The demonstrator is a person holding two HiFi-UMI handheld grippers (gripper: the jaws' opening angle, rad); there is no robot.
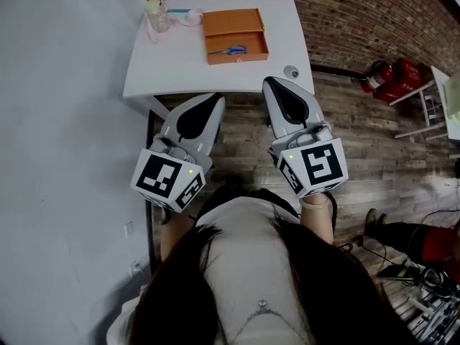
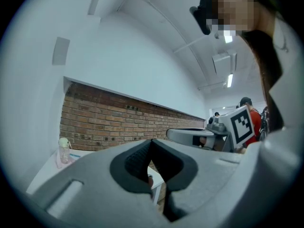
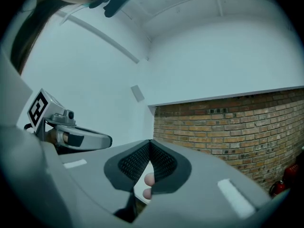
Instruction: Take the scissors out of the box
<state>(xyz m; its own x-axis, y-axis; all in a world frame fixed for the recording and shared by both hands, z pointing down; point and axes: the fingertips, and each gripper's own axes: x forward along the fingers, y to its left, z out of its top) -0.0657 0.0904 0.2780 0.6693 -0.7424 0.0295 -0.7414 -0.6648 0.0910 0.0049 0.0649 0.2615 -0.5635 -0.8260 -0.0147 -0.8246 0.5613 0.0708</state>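
An open orange box (image 1: 234, 34) lies on the white table (image 1: 287, 27) at the top of the head view. Blue-handled scissors (image 1: 228, 49) rest in its front half. My left gripper (image 1: 218, 98) is shut and empty, its tip just short of the table's near edge. My right gripper (image 1: 267, 82) is also shut with nothing held, its tip at the near edge below the box. In the left gripper view the jaws (image 2: 151, 141) meet at the tip. The right gripper view shows those jaws (image 3: 150, 141) closed too. Both point level toward the brick wall.
A clear bottle (image 1: 157, 14) and a pink item (image 1: 188, 16) stand at the table's far left, and a small round object (image 1: 291, 71) lies near its front right corner. Red fire extinguishers (image 1: 388, 77) sit on the wood floor at right. A grey wall runs along the left.
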